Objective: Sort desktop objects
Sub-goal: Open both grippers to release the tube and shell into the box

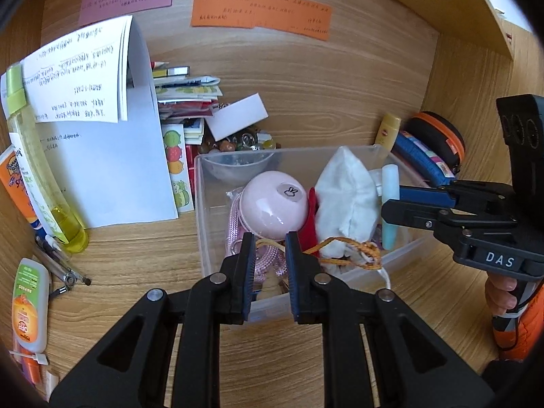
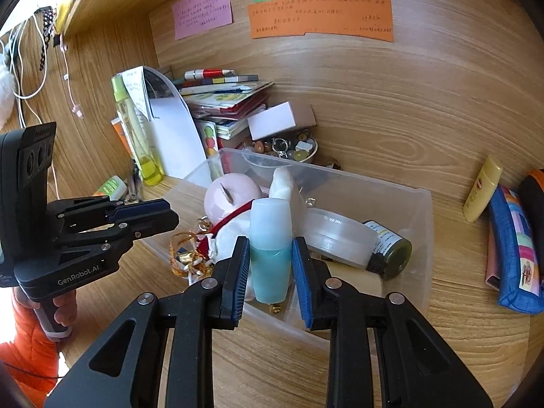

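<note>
A clear plastic bin (image 1: 210, 238) (image 2: 421, 224) stands on the wooden desk. It holds a pink piggy bank (image 1: 272, 204) (image 2: 231, 200), a white cloth pouch (image 1: 346, 197) with an orange cord (image 1: 343, 243), a round clear jar (image 2: 340, 234) and a dark bottle (image 2: 391, 251). My right gripper (image 2: 271, 265) is shut on a light-blue bottle (image 2: 271, 258) (image 1: 389, 204) over the bin. My left gripper (image 1: 270, 265) is open and empty at the bin's near-left rim, above a pink cord (image 1: 234, 234).
Papers (image 1: 102, 136), a yellow spray bottle (image 1: 44, 170), tubes (image 1: 30, 302) and pens (image 1: 61, 268) lie left. Books, a white box (image 2: 272, 120) and a bowl of trinkets (image 2: 289, 148) sit behind the bin. A yellow tube (image 2: 482, 187) and pencil cases (image 2: 513, 248) lie right.
</note>
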### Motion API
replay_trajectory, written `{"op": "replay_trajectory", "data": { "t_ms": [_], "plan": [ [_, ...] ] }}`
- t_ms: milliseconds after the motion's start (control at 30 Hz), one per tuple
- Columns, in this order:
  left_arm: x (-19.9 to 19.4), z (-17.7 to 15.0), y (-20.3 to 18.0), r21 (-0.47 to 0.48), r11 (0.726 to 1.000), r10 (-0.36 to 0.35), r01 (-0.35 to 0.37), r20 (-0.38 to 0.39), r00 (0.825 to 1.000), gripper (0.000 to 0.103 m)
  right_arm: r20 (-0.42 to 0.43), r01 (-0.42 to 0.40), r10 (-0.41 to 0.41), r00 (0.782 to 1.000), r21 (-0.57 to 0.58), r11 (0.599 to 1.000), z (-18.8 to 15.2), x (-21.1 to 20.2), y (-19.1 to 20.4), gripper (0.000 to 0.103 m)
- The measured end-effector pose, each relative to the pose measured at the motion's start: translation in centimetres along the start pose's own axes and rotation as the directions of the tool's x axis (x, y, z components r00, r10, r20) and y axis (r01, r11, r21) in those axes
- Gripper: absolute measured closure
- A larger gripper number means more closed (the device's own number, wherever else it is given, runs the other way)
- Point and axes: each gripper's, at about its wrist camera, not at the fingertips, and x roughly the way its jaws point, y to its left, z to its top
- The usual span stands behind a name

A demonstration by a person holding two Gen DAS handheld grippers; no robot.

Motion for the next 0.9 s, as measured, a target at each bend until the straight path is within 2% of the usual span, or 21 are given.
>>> {"op": "replay_trajectory", "data": {
  "t_ms": [100, 233, 367, 500, 633, 767, 833, 900],
  "plan": [
    [0.1, 0.0, 0.1, 0.001, 1.0, 0.007, -0.007, 0.0, 1.0, 0.086, -0.007, 0.009, -0.009, 1.0, -0.006, 1.0, -0.1, 0.2, 0.0, 0.08],
    [0.1, -0.1, 0.3, -0.005, 1.0, 0.02, -0.02, 0.004, 1.0, 0.074, -0.009, 0.009, -0.009, 1.0, -0.011, 1.0, -0.1, 0.2, 0.1, 0.08],
    [-0.1, 0.0, 0.3, -0.004, 1.0, 0.03, -0.03, 0.014, 0.999, 0.069, 0.008, 0.017, -0.017, 1.0, -0.011, 1.0, 0.1, -0.3, 0.2, 0.071],
    [-0.8, 0.0, 0.0, 0.003, 0.999, 0.053, -0.053, 0.044, 0.998, 0.05, 0.04, 0.033, -0.032, 0.999, -0.015, 0.999, 0.2, -1.4, 0.4, 0.066],
    [-1.9, 0.0, -0.7, 0.016, 0.996, 0.087, -0.088, 0.083, 0.993, 0.034, 0.073, 0.066, -0.064, 0.995, -0.031, 0.997, 0.0, -2.6, 0.8, 0.052],
    [-2.7, -0.1, -1.4, 0.02, 0.993, 0.117, -0.12, 0.114, 0.987, 0.023, 0.095, 0.088, -0.084, 0.992, -0.04, 0.995, -0.6, -3.8, 1.2, 0.045],
    [-3.1, -0.2, -1.8, 0.021, 0.991, 0.129, -0.133, 0.125, 0.984, 0.012, 0.104, 0.103, -0.099, 0.99, -0.039, 0.994, -0.9, -4.3, 1.3, 0.041],
    [-3.5, -0.5, -2.3, 0.026, 0.988, 0.146, -0.151, 0.138, 0.98, 0.008, 0.117, 0.121, -0.116, 0.986, -0.032, 0.992, -1.3, -5.0, 1.3, 0.038]
  ]
}}
